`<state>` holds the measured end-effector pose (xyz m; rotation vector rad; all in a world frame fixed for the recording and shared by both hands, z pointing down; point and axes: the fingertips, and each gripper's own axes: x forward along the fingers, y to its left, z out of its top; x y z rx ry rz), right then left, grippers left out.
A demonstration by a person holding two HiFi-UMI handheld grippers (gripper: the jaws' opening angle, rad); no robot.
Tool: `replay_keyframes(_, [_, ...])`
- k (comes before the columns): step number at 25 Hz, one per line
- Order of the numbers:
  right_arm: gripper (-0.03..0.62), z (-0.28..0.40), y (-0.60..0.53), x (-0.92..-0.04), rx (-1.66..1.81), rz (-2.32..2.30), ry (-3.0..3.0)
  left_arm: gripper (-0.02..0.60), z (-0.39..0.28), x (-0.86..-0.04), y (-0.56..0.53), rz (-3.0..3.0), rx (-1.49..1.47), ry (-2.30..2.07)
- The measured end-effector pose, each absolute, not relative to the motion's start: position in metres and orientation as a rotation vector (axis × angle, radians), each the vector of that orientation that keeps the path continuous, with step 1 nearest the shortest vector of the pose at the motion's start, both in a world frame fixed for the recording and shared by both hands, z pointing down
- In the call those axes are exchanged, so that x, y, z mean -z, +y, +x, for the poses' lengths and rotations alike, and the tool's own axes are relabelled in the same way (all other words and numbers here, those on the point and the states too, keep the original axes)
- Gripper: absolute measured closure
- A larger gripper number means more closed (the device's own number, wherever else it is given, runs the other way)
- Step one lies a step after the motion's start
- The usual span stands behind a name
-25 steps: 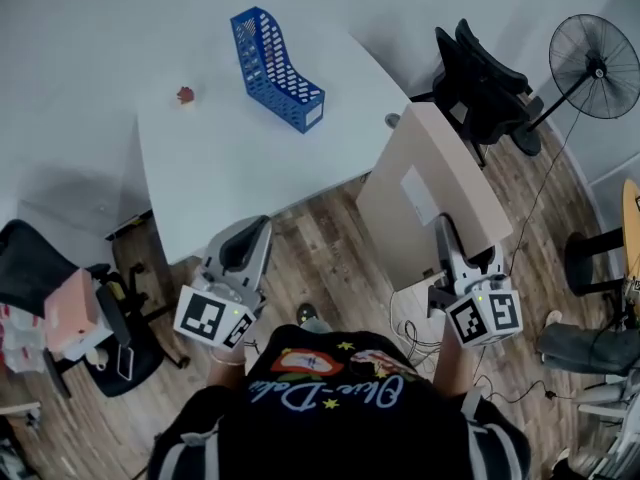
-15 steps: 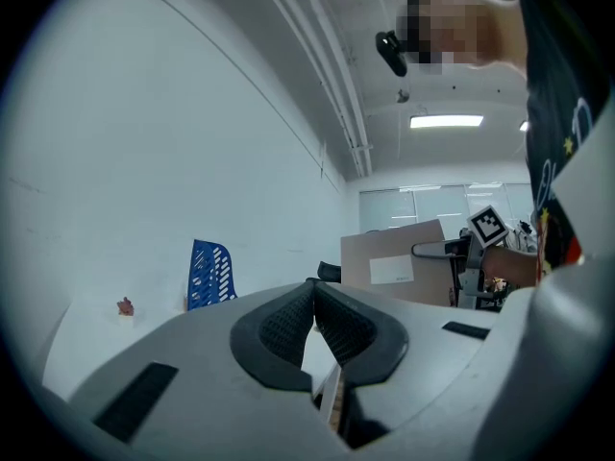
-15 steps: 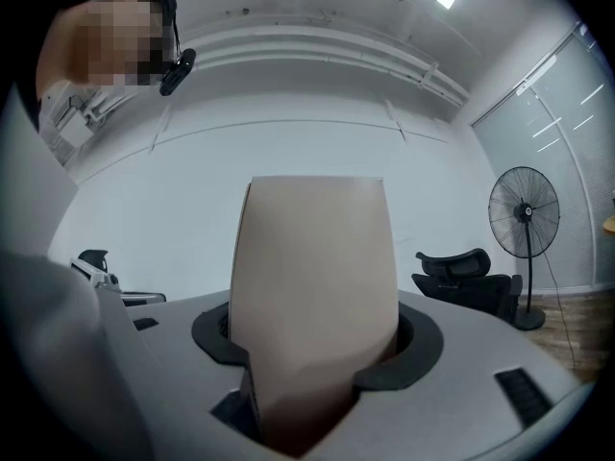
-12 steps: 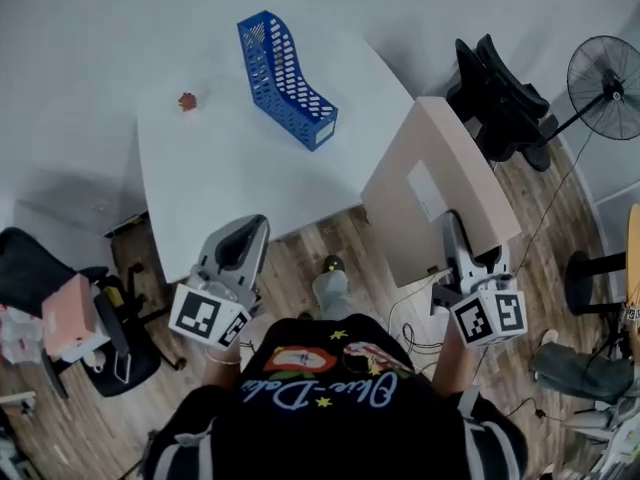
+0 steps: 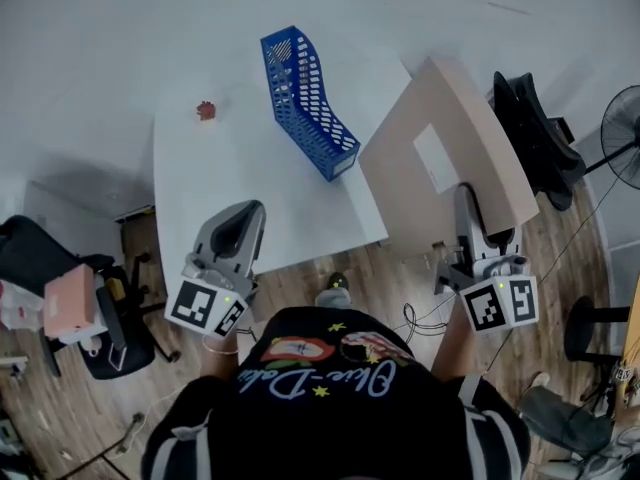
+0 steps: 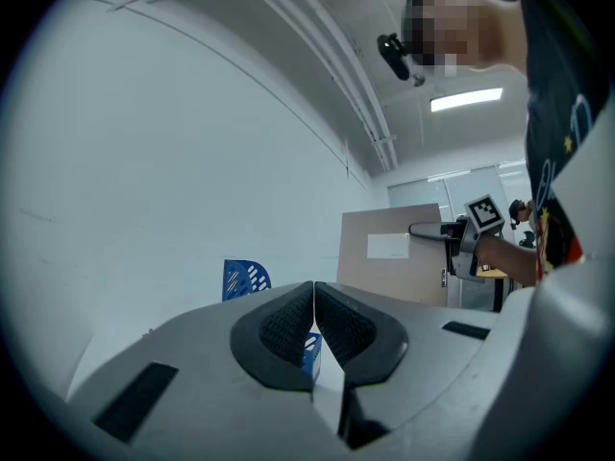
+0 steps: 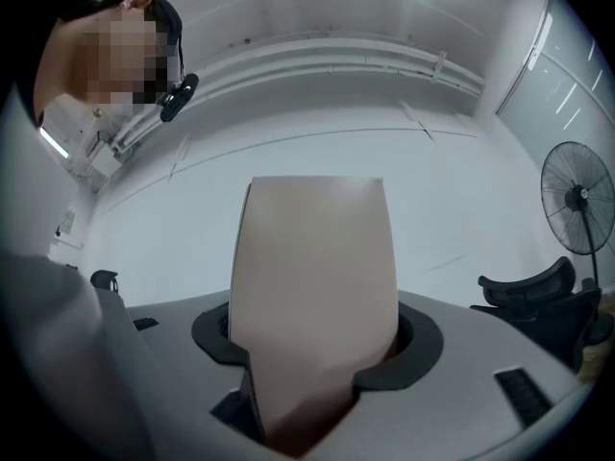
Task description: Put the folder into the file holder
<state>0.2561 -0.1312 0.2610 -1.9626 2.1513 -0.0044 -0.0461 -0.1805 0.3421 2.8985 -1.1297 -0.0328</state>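
Note:
A blue mesh file holder (image 5: pixel 308 103) stands upright on the white table (image 5: pixel 220 188), its open side facing away from me. My right gripper (image 5: pixel 470 208) is shut on the lower edge of a large beige folder (image 5: pixel 440 153) with a white label, held up just right of the file holder, over the table's right edge. In the right gripper view the folder (image 7: pixel 312 277) fills the gap between the jaws. My left gripper (image 5: pixel 240 230) hovers over the table's near edge, shut and empty; its pads (image 6: pixel 288 323) touch. From there the file holder (image 6: pixel 240 279) and folder (image 6: pixel 389 257) show ahead.
A small red object (image 5: pixel 206 110) lies on the table left of the file holder. A black office chair (image 5: pixel 535 138) and a fan (image 5: pixel 625 133) stand to the right. Another chair with a pink box (image 5: pixel 68 303) sits at the left on the wooden floor.
I have stepped toward the table. The folder in my right gripper has come from over the floor to beside the file holder. The left gripper now reaches the table's near edge.

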Motion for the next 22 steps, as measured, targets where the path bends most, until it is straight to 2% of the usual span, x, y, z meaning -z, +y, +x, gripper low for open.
replay_keyframes(11, [0.338, 0.232, -0.230, -0.239, -0.041, -1.671, 2.300, 0.577, -0.047, -0.344, -0.223, 2.809, 0.004, -1.347])
replay_keyframes(22, [0.338, 0.216, -0.277, -0.248, -0.007, -1.568, 2.351, 0.577, -0.045, -0.355, -0.238, 2.771, -0.025, -1.390])
